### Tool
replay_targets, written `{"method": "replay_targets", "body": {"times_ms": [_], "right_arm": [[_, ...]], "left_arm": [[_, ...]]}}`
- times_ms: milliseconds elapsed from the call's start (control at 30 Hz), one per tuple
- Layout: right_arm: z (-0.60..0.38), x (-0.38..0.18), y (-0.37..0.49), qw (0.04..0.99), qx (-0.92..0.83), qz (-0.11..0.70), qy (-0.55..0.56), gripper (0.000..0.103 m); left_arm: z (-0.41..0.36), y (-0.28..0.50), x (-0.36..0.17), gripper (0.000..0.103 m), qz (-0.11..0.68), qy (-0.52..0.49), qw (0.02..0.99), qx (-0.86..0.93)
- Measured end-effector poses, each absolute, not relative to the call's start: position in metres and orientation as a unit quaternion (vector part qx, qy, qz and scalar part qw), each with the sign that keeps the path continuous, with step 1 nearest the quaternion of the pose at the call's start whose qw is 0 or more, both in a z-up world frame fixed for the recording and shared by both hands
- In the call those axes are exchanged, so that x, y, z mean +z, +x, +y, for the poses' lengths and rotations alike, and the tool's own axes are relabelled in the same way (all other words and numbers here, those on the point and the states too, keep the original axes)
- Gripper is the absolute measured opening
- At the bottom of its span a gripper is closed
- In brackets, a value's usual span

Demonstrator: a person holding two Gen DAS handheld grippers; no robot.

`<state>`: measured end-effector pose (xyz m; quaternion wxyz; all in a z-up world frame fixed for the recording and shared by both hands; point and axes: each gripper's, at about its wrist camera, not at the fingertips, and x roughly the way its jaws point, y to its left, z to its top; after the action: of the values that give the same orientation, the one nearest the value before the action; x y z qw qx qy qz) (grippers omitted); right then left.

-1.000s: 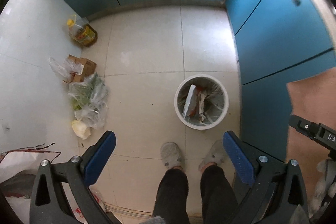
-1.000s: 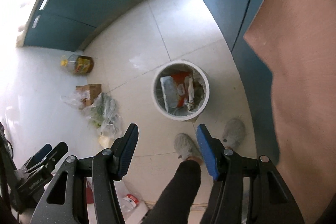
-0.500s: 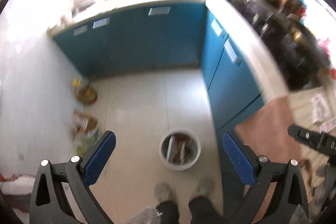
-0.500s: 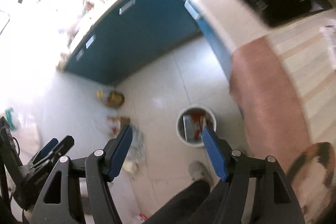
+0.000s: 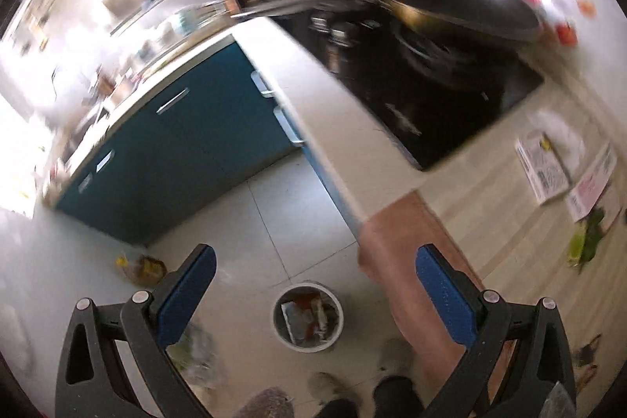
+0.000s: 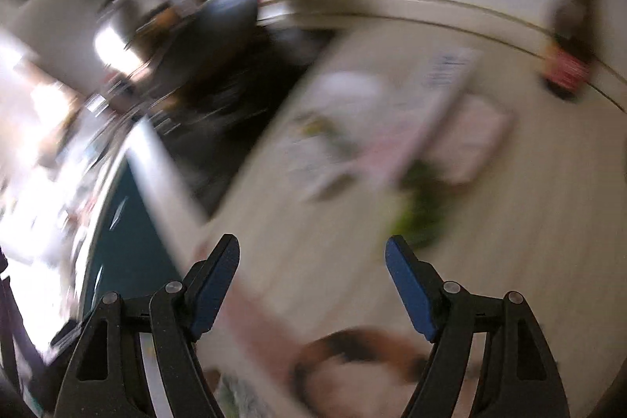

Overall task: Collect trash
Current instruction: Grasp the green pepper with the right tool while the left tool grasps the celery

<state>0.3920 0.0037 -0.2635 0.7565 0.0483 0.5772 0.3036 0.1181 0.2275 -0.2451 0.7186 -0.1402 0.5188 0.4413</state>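
The left gripper [image 5: 313, 277] is hanging released, its 2 blue pads wide apart and gripping nothing, looking down at the floor [image 5: 274, 230]. Just below it, the person's 2 slippers [image 5: 394, 359] are standing beside a white bin [image 5: 308, 316], which is sitting on the tiles with trash [image 5: 307, 314] lying inside. Farther left, a bag [image 5: 196, 351] and an oil bottle [image 5: 141, 267] are resting by the wall. Beyond them, teal cabinets [image 5: 188, 151] are lining the corner, and a wok [image 5: 458, 6] is sitting on the black stove [image 5: 431, 93]. The right gripper [image 6: 312, 261] is also released and empty, hovering over a pale counter [image 6: 313, 241]; heavy blur is smearing what may be papers [image 6: 392, 128] and greens [image 6: 423, 206] there.
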Motion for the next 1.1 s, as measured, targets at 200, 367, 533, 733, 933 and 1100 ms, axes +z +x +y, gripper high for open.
{"method": "replay_targets", "body": {"times_ms": [200,367,533,733,933,1100], "right_arm": [[-0.004,-0.336,0.444,0.733,0.265,0.624,0.056,0.053],[0.009,-0.374,0.442,0.720,0.267,0.640,0.034,0.027],[-0.035,-0.358,0.438,0.743,0.247,0.619,0.064,0.027],[-0.107,-0.354,0.451,0.768,0.177,0.613,0.054,0.026],[-0.172,-0.363,0.461,0.770,0.122,0.620,0.091,0.018],[-0.184,-0.362,0.462,0.775,0.111,0.615,0.097,0.011]], "left_arm": [[0.203,0.208,-0.296,0.103,0.586,-0.120,0.707,0.377],[0.172,0.255,-0.317,0.103,0.615,-0.109,0.715,0.315],[0.135,0.294,-0.326,0.103,0.629,-0.104,0.731,0.241],[0.097,0.347,-0.351,0.097,0.660,-0.161,0.718,0.152],[0.075,0.378,-0.369,0.046,0.674,-0.180,0.703,0.134],[0.060,0.377,-0.365,0.017,0.667,-0.146,0.718,0.136]]}}
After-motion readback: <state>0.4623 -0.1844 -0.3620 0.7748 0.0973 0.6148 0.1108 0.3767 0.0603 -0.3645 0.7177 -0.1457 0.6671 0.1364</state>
